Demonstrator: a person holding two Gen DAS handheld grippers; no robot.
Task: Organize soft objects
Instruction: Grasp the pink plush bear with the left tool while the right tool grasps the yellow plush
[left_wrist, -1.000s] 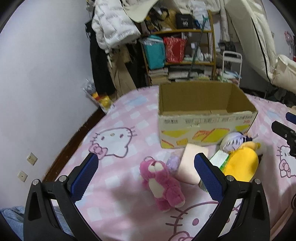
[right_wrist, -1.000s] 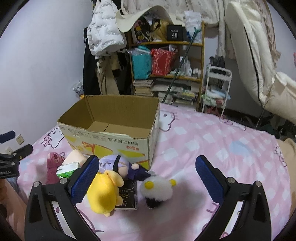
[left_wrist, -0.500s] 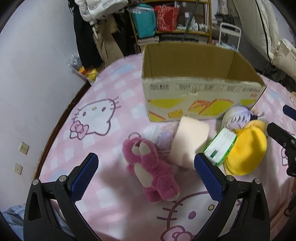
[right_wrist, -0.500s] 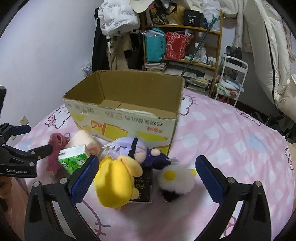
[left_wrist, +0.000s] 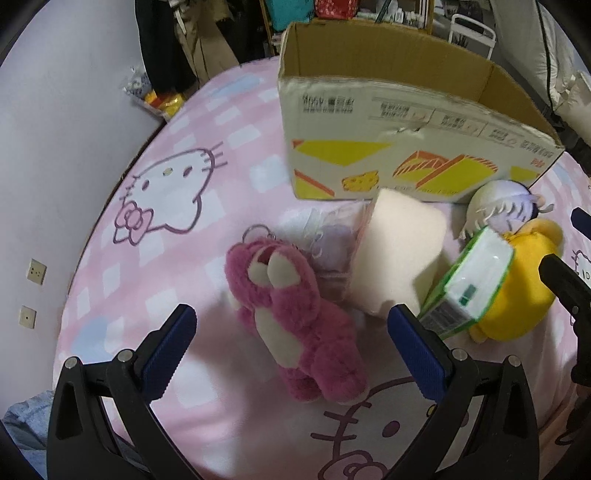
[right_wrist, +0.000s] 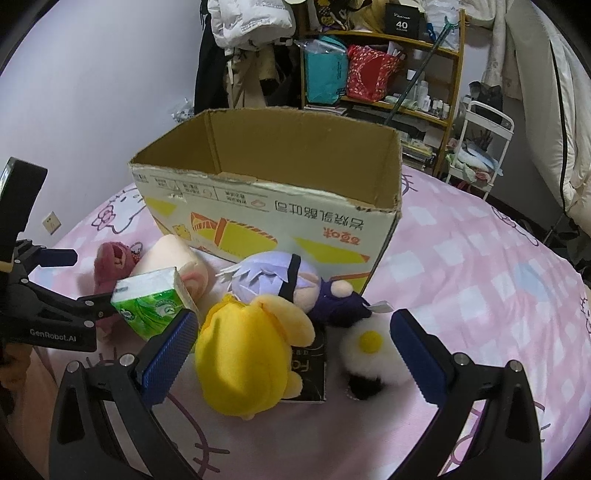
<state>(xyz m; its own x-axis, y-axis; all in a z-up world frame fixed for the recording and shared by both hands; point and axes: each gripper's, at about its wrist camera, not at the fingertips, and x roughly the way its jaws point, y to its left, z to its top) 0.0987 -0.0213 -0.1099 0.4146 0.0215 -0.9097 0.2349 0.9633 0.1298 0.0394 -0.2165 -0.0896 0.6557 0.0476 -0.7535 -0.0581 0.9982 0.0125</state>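
Hovering my left gripper (left_wrist: 291, 343) with jaws wide apart around the pink bear (left_wrist: 291, 314) on the bed (left_wrist: 221, 155), short of the cardboard box (left_wrist: 388, 155), I risk snagging its keyring or the cream plush (left_wrist: 399, 254) just right, while my right gripper (right_wrist: 291, 354) gapes over the yellow plush (right_wrist: 243, 354).

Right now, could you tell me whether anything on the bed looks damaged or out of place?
The open cardboard box has a ragged, torn top edge along its printed front wall, and its print reads upside down. A green tissue pack and a black booklet under the yellow plush toy lie among the soft toys.
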